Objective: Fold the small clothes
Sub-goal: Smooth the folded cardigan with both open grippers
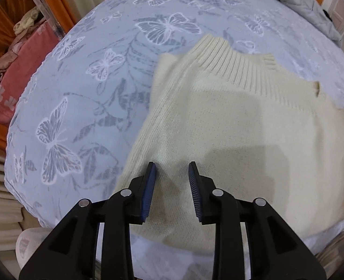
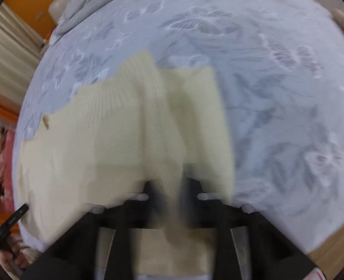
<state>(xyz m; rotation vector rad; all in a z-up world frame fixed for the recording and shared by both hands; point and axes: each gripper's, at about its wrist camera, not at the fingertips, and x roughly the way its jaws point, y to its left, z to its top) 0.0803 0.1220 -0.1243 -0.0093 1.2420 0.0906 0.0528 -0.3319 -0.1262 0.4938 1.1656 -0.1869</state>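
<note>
Underneath, cream sweater below parted left claw; fold pinched in right claw.

A bed covered by a pale blue-grey sheet printed with white butterflies and grey leaves carries everything here. Lying flat on it is a cream ribbed-knit sweater, its ribbed collar pointing toward the far side of the bed and one side folded inward over the body. In the right wrist view a fold of the knit rises off the sheet near the bottom centre, though blur hides the detail. At the far end of the bed rests a rumpled light grey quilted blanket, well apart from the sweater
</note>
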